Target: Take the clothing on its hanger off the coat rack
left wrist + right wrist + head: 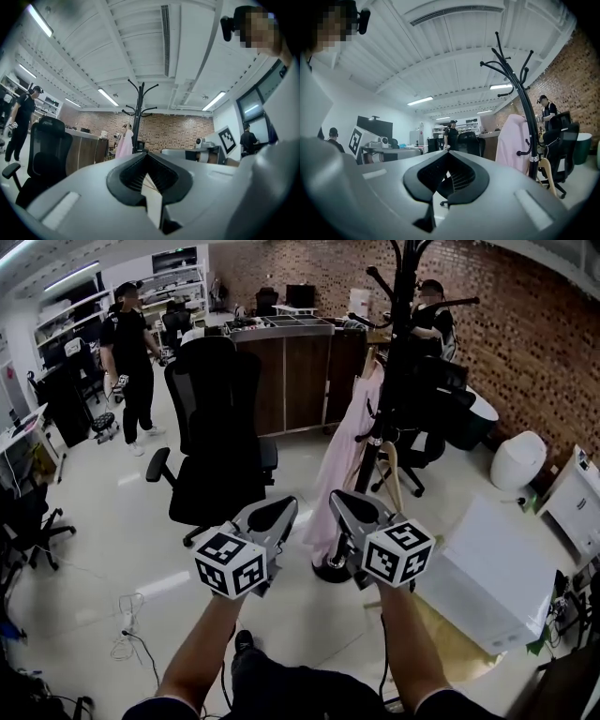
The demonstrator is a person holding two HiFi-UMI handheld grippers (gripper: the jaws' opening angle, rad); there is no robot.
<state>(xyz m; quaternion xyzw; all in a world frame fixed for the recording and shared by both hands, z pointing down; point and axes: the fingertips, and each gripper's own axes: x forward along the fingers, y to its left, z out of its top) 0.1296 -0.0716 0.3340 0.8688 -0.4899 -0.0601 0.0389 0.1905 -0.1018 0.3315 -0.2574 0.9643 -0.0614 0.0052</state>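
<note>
At low centre of the head view: left gripper (272, 517) and right gripper (361, 512), side by side, tips pointing forward toward the rack. Jaws, left: closed pad to pad, nothing between them. Jaws, right: likewise closed, nothing held. Item sought: pink garment (349, 460), hanging full length down the near side of the black coat rack (398, 352), its hem close to the rack's round base. Its hanger (374, 359) shows only as a pale sliver at the collar, and which peg carries it cannot be made out. Also on the rack, lower down: a bare wooden hanger (394, 474), just right of the garment. Position relative to jaws: garment ahead of and above both grippers, well apart from either; it appears small and off to one side in each gripper view, so neither pair of jaws is aimed at it. Nearer neighbour: black office chair (220, 427), to the left of the approach line. Step in hand, by judgement: approach, before any grasp; the garment is untouched on the rack. Next move calls for: raising a gripper to collar height, parting its jaws, closing on the hanger near its hook, then lifting up and off the peg without snagging the spare hanger.
</note>
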